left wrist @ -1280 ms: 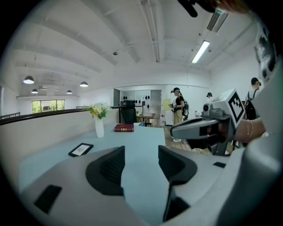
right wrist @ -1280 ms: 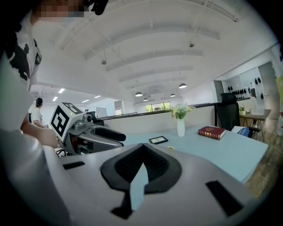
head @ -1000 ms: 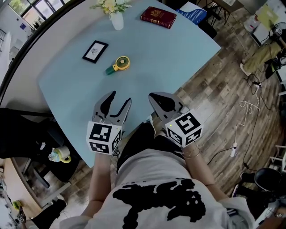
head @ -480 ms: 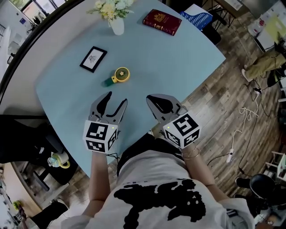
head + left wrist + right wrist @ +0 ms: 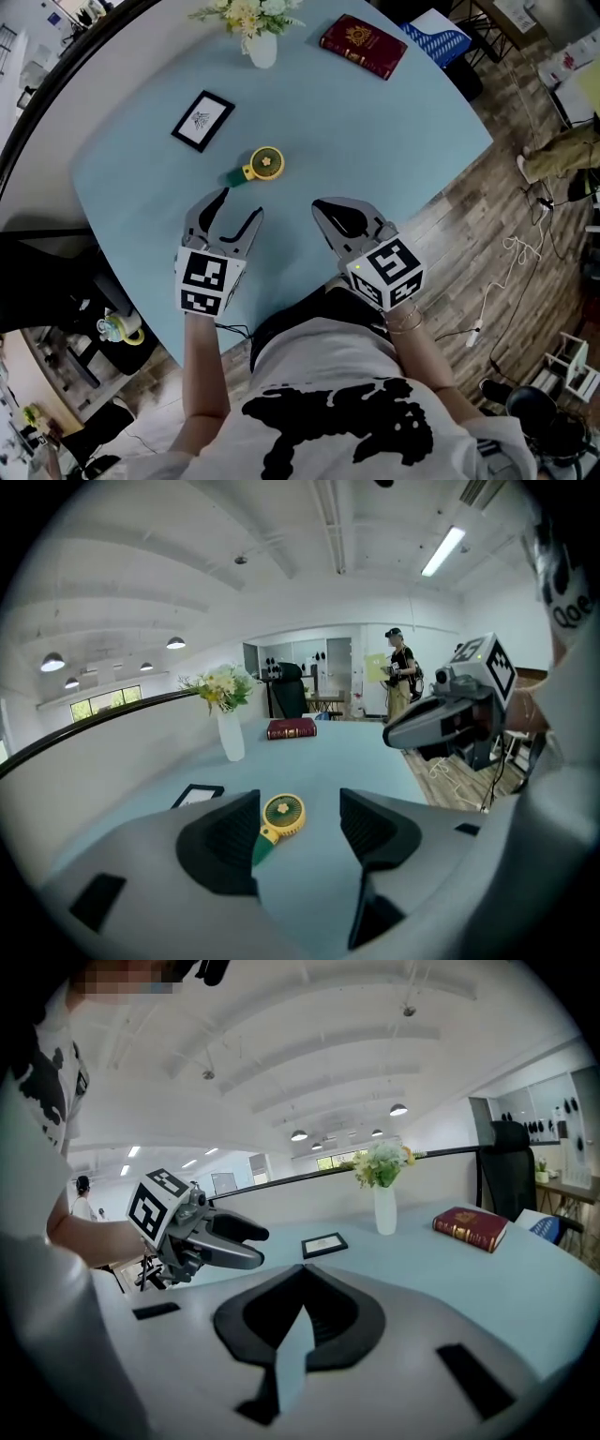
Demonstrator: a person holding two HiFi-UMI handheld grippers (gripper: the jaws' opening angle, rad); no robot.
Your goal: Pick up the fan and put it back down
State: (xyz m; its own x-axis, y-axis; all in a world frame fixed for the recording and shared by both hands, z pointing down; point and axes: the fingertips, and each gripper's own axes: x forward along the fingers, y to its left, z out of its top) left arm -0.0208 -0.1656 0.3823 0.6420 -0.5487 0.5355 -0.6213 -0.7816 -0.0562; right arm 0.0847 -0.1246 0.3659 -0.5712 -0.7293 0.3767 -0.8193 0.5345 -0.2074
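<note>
Barely started tbh: fan (image 5: 262,163) lies untouched mid-bench (image 5: 375,122), just beyond the left gripper (image 5: 239,203), whose empty fingers have just been opening, right gripper (image 5: 319,205) clenched on nothing, so pickup and put-down are both left.

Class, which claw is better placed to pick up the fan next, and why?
Left. The left claw has just been opening, nothing between its jaws, fan lying straight ahead. The right claw is shut, and its view misses the fan.
</note>
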